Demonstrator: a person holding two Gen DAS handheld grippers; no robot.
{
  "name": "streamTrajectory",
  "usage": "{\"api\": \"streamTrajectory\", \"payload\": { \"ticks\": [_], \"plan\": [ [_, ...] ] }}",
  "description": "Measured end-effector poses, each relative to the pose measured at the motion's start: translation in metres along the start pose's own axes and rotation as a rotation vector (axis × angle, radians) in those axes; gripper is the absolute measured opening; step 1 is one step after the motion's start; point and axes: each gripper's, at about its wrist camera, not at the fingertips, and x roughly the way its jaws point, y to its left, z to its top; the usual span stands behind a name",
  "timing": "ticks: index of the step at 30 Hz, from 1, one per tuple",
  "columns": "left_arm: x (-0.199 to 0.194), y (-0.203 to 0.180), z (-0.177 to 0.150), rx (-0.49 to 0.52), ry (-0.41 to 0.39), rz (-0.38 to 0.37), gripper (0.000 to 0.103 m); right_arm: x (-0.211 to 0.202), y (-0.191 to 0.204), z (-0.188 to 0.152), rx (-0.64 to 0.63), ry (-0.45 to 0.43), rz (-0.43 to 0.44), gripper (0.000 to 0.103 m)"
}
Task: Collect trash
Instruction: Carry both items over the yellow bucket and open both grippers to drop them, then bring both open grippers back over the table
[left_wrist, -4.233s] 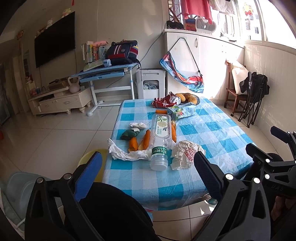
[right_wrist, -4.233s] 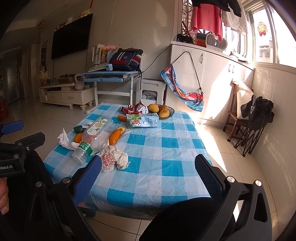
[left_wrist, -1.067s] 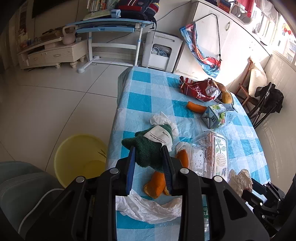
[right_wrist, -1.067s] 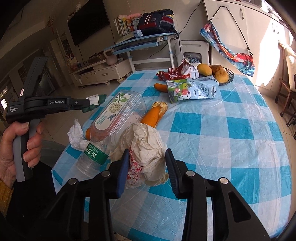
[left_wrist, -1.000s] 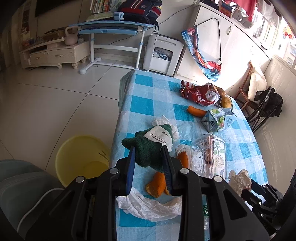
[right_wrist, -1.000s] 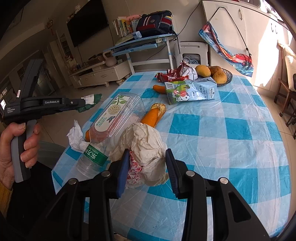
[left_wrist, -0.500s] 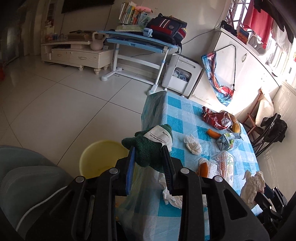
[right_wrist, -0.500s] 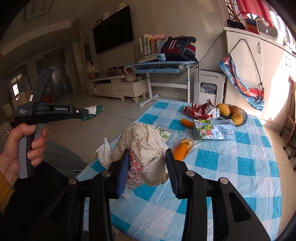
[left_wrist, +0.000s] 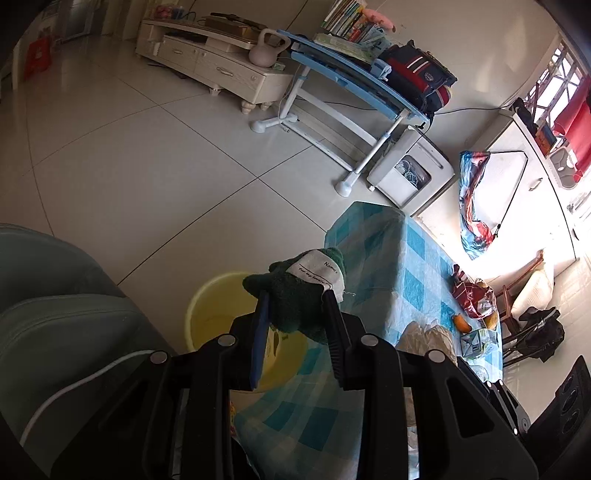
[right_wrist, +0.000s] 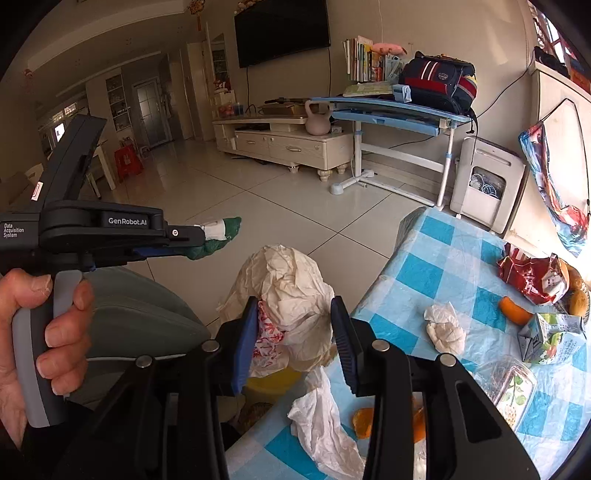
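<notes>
My left gripper (left_wrist: 297, 306) is shut on a dark green plush rag (left_wrist: 295, 295) with a white label, held over the rim of a yellow bucket (left_wrist: 214, 314) on the floor beside the table (left_wrist: 388, 258). In the right wrist view the same left gripper (right_wrist: 199, 240) sits in a person's hand (right_wrist: 48, 325), the green rag (right_wrist: 221, 236) sticking out of its tips. My right gripper (right_wrist: 293, 321) is shut on a crumpled white paper wrapper (right_wrist: 291, 280) with red print, at the table's left edge above the yellow bucket (right_wrist: 273, 380).
On the blue checked tablecloth (right_wrist: 436, 266) lie a white tissue (right_wrist: 445, 326), a loose white plastic sheet (right_wrist: 325, 424), orange peel (right_wrist: 364, 417), a clear bottle (right_wrist: 509, 387), a carton (right_wrist: 550, 332) and a red snack bag (right_wrist: 532, 277). A grey-green seat (left_wrist: 55, 314) stands left of the bucket.
Both grippers have swung left off the table toward the yellow bucket, still holding the rag and the wrapper. Both wrists have rolled, so the room looks tilted.
</notes>
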Motion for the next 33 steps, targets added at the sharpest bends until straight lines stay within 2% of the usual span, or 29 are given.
{"api": "streamTrajectory", "payload": {
  "ticks": [5, 7, 9, 15, 17, 20, 22, 27, 30, 33],
  "plan": [
    [0.023, 0.025, 0.017, -0.071, 0.024, 0.01, 0.028, 0.055, 0.01, 0.02, -0.026, 0.092, -0.006, 0.041],
    [0.029, 0.035, 0.02, -0.098, 0.029, 0.012, 0.028, 0.074, 0.014, 0.022, -0.042, 0.144, -0.007, 0.049],
    [0.035, 0.04, 0.019, -0.112, 0.041, 0.014, 0.028, 0.083, 0.017, 0.022, -0.052, 0.157, -0.021, 0.051],
    [0.053, 0.035, 0.014, -0.066, 0.098, 0.029, 0.03, 0.053, 0.019, 0.016, -0.038, 0.105, -0.022, 0.058],
    [0.062, 0.031, 0.007, -0.04, 0.151, 0.036, 0.033, 0.034, 0.02, 0.011, -0.05, 0.076, -0.019, 0.062],
    [0.071, 0.015, -0.006, 0.043, 0.19, 0.098, 0.043, -0.001, 0.016, 0.001, -0.053, 0.021, -0.031, 0.067],
    [0.066, 0.001, -0.012, 0.098, 0.168, 0.138, 0.055, -0.024, 0.007, -0.005, -0.038, -0.011, -0.043, 0.071],
    [0.03, -0.041, -0.021, 0.223, 0.022, 0.235, 0.07, -0.083, -0.021, -0.029, -0.006, -0.079, -0.118, 0.078],
    [-0.001, -0.063, -0.024, 0.255, -0.091, 0.247, 0.081, -0.106, -0.037, -0.046, -0.005, -0.068, -0.179, 0.08],
    [-0.026, -0.085, -0.04, 0.292, -0.172, 0.217, 0.085, -0.121, -0.046, -0.064, -0.022, -0.045, -0.242, 0.082]
  ]
}}
